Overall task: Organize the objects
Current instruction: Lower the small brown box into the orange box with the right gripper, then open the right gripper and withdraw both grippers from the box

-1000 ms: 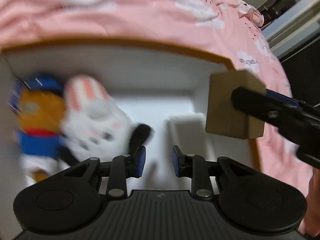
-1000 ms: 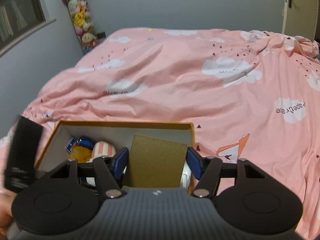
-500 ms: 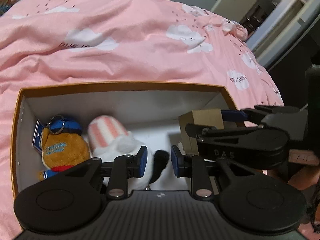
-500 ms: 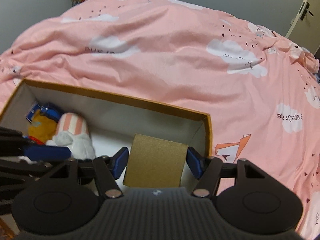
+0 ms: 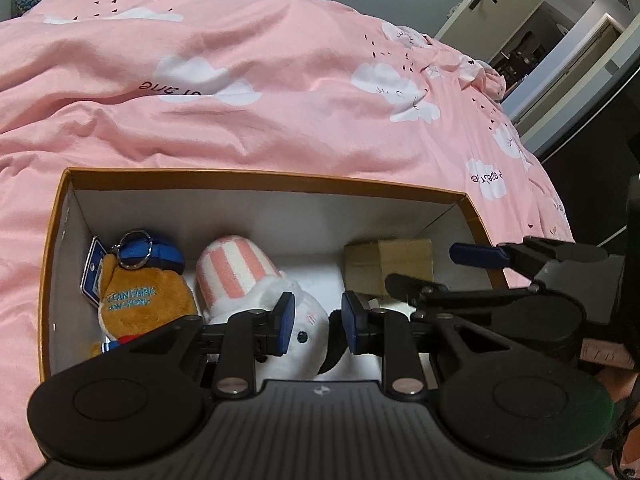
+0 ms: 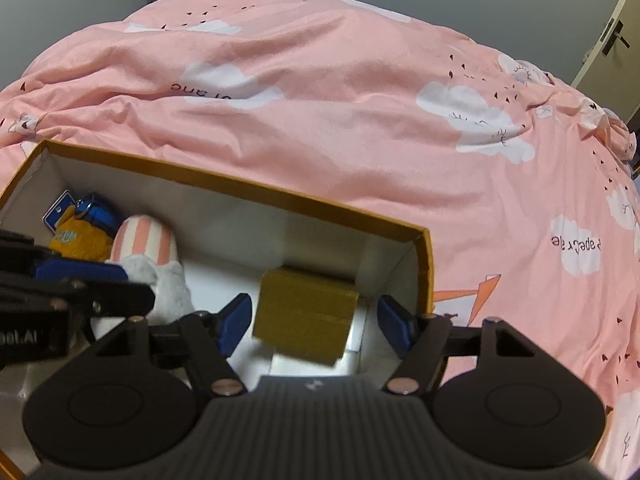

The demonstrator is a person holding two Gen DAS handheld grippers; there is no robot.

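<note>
Fingers of my left gripper (image 5: 316,322) hang nearly closed and empty over the white plush toy (image 5: 280,300); the brown cardboard cube (image 5: 390,266) sits rightward inside the orange-rimmed box (image 5: 264,184). Right view: my right gripper (image 6: 314,320) has just been opening, its fingers released either side of the cube.

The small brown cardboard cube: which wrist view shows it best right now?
The right wrist view: the brown cardboard cube fills the centre between open fingers, though blurred. The left wrist view shows it smaller, sharper, in the box corner, partly hidden.
</note>
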